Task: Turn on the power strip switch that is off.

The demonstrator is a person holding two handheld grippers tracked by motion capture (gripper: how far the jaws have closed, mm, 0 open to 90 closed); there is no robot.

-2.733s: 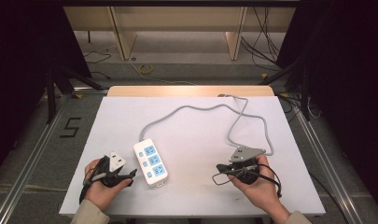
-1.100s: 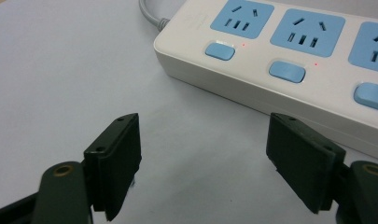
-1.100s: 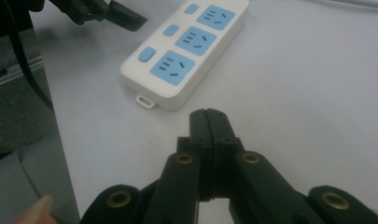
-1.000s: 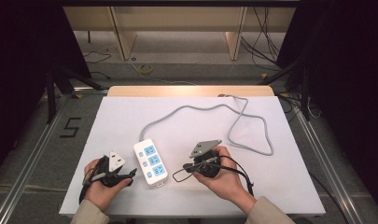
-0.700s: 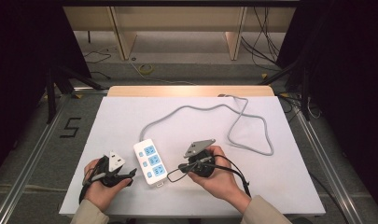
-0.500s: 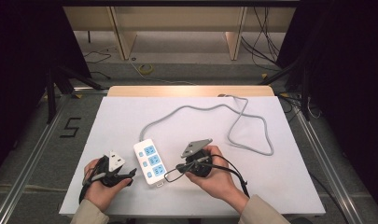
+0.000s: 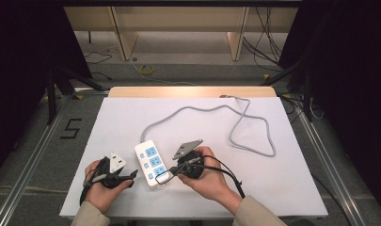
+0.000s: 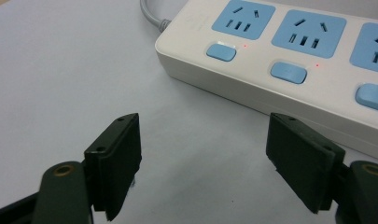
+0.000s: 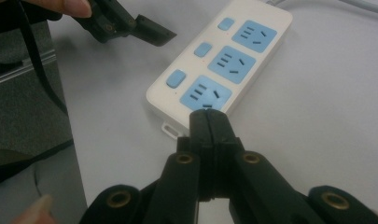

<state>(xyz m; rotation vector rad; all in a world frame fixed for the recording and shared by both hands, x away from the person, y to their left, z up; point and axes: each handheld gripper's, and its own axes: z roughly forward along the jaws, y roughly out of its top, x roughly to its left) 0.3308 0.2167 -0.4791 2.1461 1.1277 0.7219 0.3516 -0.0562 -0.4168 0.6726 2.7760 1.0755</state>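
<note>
Beside the white power strip (image 7: 153, 163), which lies near the front edge of the white table (image 7: 282, 188) with its three blue sockets facing up, I hold a gripper in each hand. My right gripper (image 9: 208, 122) has its two black jaws pressed flat together with nothing between them, and their joined tip sits right at the strip's near end, just short of the closest socket; I cannot tell whether it touches the casing. From above, that same gripper (image 7: 168, 174) lies on the strip's right side, tip aimed at its lower corner. My left gripper (image 8: 203, 156) stands with its jaws spread wide and nothing held, bare tabletop between them, the strip's long side just beyond the right-hand jaw and apart from it. From above it (image 7: 131, 175) rests just left of the strip. Two small red lights glow beside the blue switches (image 8: 221, 52). The strip's grey cord (image 7: 254, 127) leaves its far end and loops over the table behind it.
</note>
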